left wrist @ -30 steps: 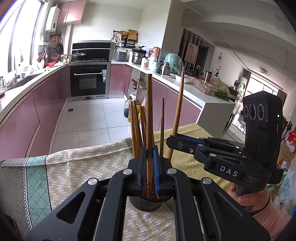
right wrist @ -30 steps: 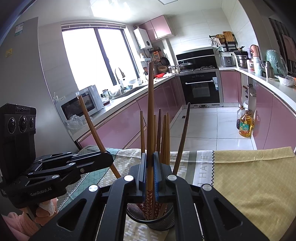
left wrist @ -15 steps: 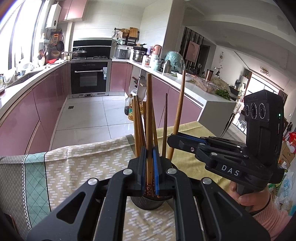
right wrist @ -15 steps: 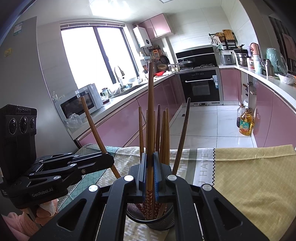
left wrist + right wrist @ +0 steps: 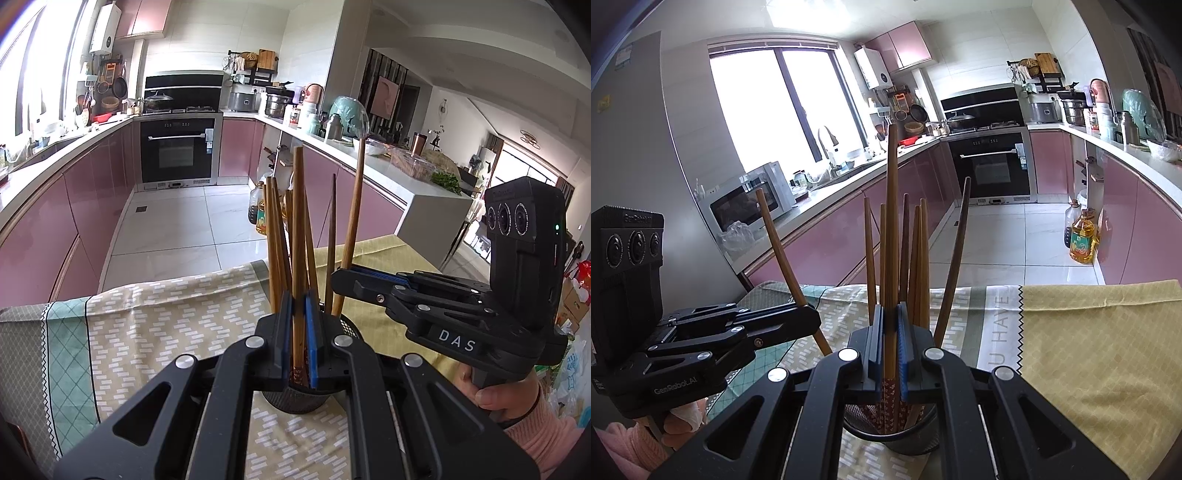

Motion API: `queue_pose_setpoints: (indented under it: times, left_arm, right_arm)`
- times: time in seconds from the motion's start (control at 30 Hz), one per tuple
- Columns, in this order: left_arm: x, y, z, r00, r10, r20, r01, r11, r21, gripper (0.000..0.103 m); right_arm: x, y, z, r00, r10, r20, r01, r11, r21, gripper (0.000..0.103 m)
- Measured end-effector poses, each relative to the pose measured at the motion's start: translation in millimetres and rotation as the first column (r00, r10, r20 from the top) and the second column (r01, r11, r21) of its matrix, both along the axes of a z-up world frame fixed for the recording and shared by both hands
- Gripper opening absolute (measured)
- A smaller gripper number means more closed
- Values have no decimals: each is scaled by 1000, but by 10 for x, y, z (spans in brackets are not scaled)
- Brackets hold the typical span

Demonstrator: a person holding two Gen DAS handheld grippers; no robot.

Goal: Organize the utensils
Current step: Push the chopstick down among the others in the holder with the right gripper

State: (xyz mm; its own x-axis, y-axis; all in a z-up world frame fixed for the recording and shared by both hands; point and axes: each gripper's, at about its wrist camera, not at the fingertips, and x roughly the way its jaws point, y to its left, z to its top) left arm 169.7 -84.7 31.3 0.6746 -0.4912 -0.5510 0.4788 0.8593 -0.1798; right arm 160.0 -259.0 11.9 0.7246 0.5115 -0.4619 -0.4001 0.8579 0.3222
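Both pictures are bright with daylight. In the right wrist view the window (image 5: 783, 107) is burnt out to white, and a ceiling light (image 5: 809, 14) glares. Straight lines bend strongly near the dark, rounded corners. The focus is sharp, without motion blur.

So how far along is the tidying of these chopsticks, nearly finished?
Well along, it seems. Several wooden chopsticks already stand in the black mesh cup on the patterned tablecloth. In hand: the left claw and right claw are each shut on one long wooden chopstick over the cup. Left: lowering and releasing those two. No loose utensils show on the visible cloth.
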Motion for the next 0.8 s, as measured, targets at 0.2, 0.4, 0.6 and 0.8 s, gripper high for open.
queue_pose_setpoints:
  times: [0.2, 0.4, 0.6, 0.8]
  left_arm:
    - [8, -1, -48, 1000, 1, -5, -1, 1000, 5, 7]
    - [-6, -32, -75, 1000, -1, -2, 1, 1000, 16, 7]
    - [-10, -40, -83, 1000, -2, 2, 2, 1000, 20, 7]
    - [4, -49, -89, 1000, -1, 4, 1, 1000, 26, 7]
  right_arm:
    - [1, 23, -29, 1000, 0, -9, 0, 1000, -2, 6]
    - [17, 22, -39, 1000, 0, -16, 0, 1000, -2, 6]
    - [20, 24, -63, 1000, 0, -21, 0, 1000, -2, 6]
    - [39, 25, -80, 1000, 0, -28, 0, 1000, -2, 6]
